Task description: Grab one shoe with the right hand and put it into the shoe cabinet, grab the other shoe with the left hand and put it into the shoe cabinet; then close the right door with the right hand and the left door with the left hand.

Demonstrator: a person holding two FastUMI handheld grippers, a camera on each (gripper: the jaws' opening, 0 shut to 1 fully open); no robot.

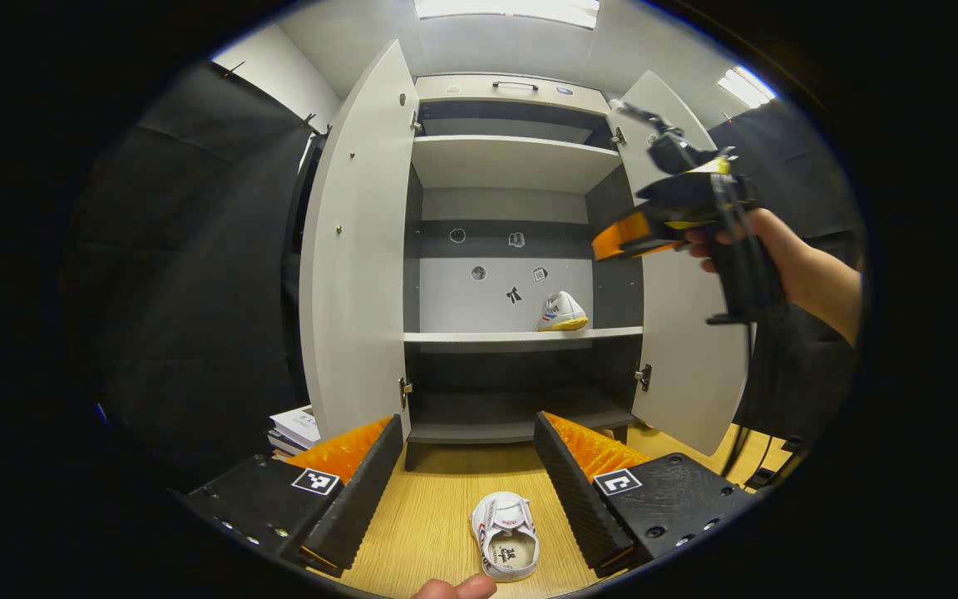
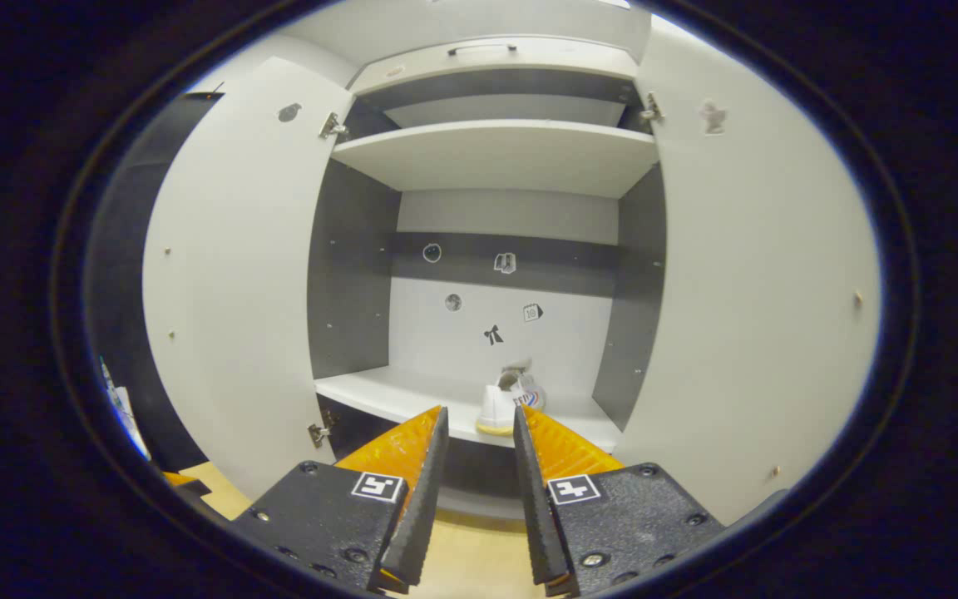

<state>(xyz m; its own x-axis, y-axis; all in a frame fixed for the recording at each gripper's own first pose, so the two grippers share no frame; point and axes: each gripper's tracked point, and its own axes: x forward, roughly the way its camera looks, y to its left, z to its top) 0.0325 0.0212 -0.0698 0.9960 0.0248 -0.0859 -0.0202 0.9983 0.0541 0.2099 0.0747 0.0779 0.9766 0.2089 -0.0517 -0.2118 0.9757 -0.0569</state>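
While both pale grey doors of the tall grey shoe cabinet [image 1: 520, 91] are swung wide, a small stack of books [image 1: 294, 430] is seen on the floor at the far left in the left gripper view, just beside the left door [image 1: 358, 258]. Further right, the left gripper [image 1: 469, 478] is held low over the light wooden floor [image 1: 433, 516] with its fingers spread wide apart and nothing between them; a white sneaker with red and blue side stripes [image 1: 506, 535] lies on the floor between them, touched by neither. On the white middle shelf [image 1: 479, 337], toward its right end, a matching white sneaker with a yellow sole [image 1: 562, 313] is set, apart from the right door [image 1: 691, 366]. At the right, the right gripper [image 1: 612, 241] is held by a hand [image 1: 741, 237] in front of that door; in the right gripper view its fingers are parted by a narrow gap and nothing is gripped, the shelved sneaker being seen beyond them.
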